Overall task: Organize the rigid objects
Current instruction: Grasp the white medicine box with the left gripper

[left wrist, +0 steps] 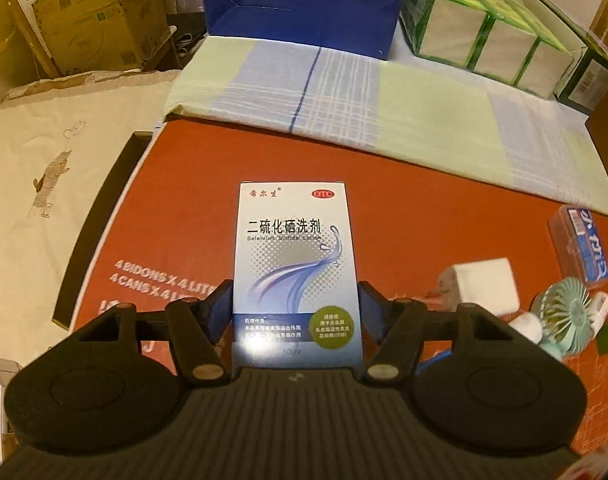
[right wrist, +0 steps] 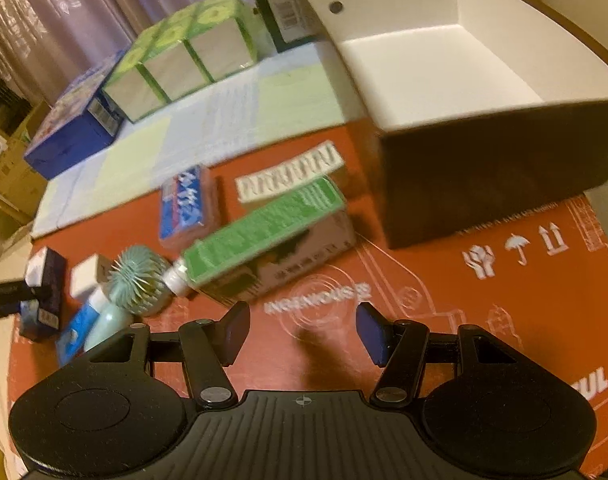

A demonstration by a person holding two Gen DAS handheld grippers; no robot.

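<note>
We had the white and blue cardboard lotion box (left wrist: 297, 276) standing between the fingers of the left gripper (left wrist: 297, 308). The jaws sat wider than the box, a thin strip of the surface showing on each side, so the blue pads (left wrist: 219, 312) flanked the carton without pressing on it. The box rested on the red printed cardboard sheet (left wrist: 404, 200) that covered the work surface, near its left part and well apart from the other goods.

The right gripper (right wrist: 303, 334) hung over bare red cardboard with its fingers partly spread and nothing between them. Just beyond it lay the green and white rectangular carton (right wrist: 271, 240) on its long side, with a white tube cap poking out at its near end. Near that carton were the small mint-green plastic fan (right wrist: 137, 280), a blue and white flat packet (right wrist: 185, 208) and a small white box (right wrist: 88, 274). The large open box with white inner walls and dark brown outside (right wrist: 484, 92) stood at the right, and what we could see of its inside was empty.

We judged this the point where one carton stood unclamped on the sheet and the loose items still waited. Whether the lotion box was being set there or about to be taken, we could not tell. The next move seemed to fall to the right gripper: reach forward to the green carton, line the fingers across its narrow width, and close squarely so that it would not swing on the lift.
</note>
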